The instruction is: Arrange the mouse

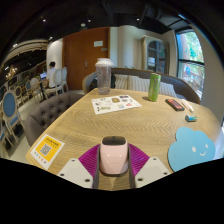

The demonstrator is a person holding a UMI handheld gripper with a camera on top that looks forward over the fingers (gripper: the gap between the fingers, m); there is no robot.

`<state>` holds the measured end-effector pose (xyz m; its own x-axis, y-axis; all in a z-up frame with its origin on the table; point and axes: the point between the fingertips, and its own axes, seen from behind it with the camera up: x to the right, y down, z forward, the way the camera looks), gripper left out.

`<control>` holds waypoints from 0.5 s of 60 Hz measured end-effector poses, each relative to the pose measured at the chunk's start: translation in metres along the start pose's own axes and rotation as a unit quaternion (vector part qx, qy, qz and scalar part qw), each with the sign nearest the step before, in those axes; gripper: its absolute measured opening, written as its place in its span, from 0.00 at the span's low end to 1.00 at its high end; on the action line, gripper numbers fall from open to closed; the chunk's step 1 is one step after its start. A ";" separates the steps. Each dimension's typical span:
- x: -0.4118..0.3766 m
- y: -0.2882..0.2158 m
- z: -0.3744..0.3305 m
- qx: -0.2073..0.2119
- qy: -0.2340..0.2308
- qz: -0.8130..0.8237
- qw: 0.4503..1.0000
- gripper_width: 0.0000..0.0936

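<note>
A pale pink computer mouse (113,154) with a dark top edge sits between my two fingers, whose magenta pads (88,158) press against both its sides. My gripper (113,160) is shut on the mouse and holds it over the near part of the round wooden table (100,125). A light blue cloud-shaped mat (192,150) with a smiling face lies on the table to the right of the fingers.
A yellow card with a QR code (45,150) lies left of the fingers. Farther off are a printed sheet (115,102), a clear tall cup (104,76), a green bottle (154,86), and small items (180,104) at the right. Chairs (12,110) stand at the left.
</note>
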<state>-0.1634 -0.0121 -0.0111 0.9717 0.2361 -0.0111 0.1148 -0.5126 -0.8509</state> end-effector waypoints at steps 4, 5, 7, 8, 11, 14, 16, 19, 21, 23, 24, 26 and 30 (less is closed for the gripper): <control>0.003 -0.003 -0.011 -0.002 -0.002 -0.023 1.000 0.43; 0.004 -0.006 -0.015 0.004 -0.002 -0.027 1.000 0.42; 0.012 -0.020 -0.024 0.021 -0.001 -0.032 0.999 0.42; 0.017 -0.027 -0.029 0.031 0.001 -0.034 0.999 0.42; 0.043 -0.055 -0.050 0.063 0.013 -0.033 0.997 0.42; 0.080 -0.080 -0.073 0.092 0.033 -0.024 0.995 0.42; 0.109 -0.094 -0.086 0.108 0.046 -0.015 0.993 0.42; 0.153 -0.103 -0.103 0.119 0.067 -0.006 0.991 0.42; 0.183 -0.100 -0.113 0.116 0.081 -0.004 0.990 0.42; 0.210 -0.095 -0.115 0.107 0.098 -0.001 0.989 0.42; 0.224 -0.091 -0.116 0.103 0.107 0.001 0.989 0.42; 0.249 -0.078 -0.117 0.091 0.122 0.008 0.988 0.42; 0.285 -0.052 -0.112 0.067 0.132 0.035 0.988 0.42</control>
<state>0.1304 -0.0104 0.0892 0.9983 -0.0292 0.0502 0.0342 -0.4028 -0.9146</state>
